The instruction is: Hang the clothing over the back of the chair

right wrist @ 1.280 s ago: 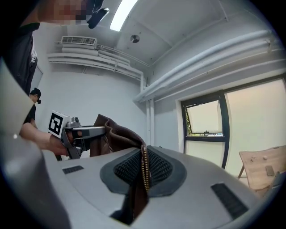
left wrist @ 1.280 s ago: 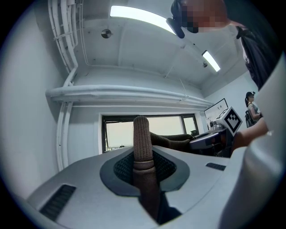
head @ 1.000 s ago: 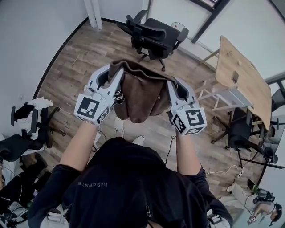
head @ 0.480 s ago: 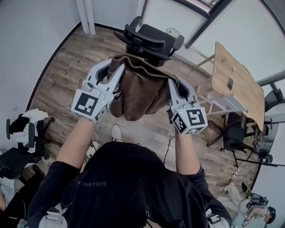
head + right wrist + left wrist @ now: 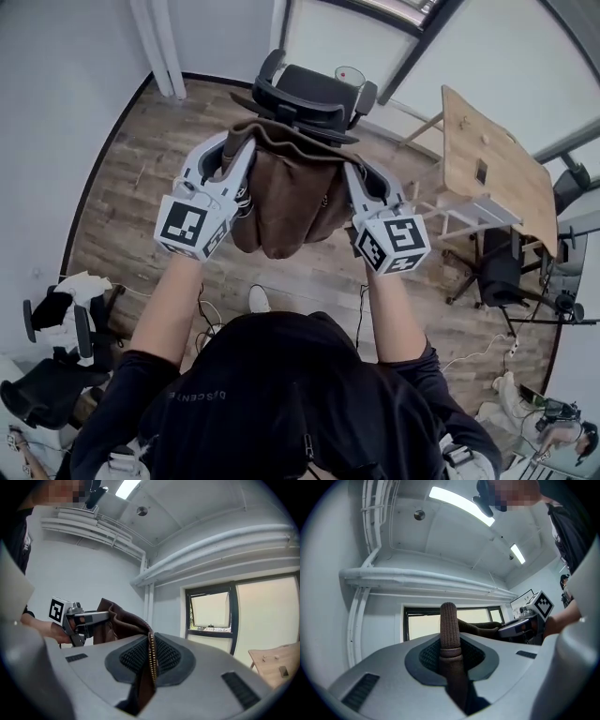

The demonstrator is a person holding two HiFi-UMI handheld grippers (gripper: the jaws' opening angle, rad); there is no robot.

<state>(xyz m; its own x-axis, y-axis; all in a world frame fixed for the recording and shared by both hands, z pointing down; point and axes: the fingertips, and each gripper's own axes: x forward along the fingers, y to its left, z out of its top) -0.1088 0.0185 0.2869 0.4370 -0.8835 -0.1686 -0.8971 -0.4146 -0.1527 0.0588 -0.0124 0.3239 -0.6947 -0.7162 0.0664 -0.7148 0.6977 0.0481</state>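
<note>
Item: brown jacket (image 5: 291,202). Soft and limp, judged fairly weighty; it sags between its two holds.
Location: held aloft, spread left to right, just near of the black chair (image 5: 314,94).
Left gripper (image 5: 234,161): clamped on the ribbed band.
Right gripper (image 5: 359,180): clamped on the zipper edge.
Best held by those firm edges.

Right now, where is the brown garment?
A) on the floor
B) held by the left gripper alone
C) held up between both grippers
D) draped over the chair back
C: the left gripper pinches the ribbed edge of the brown garment, the right gripper its zipper edge, and it hangs clear of the chair.
</note>
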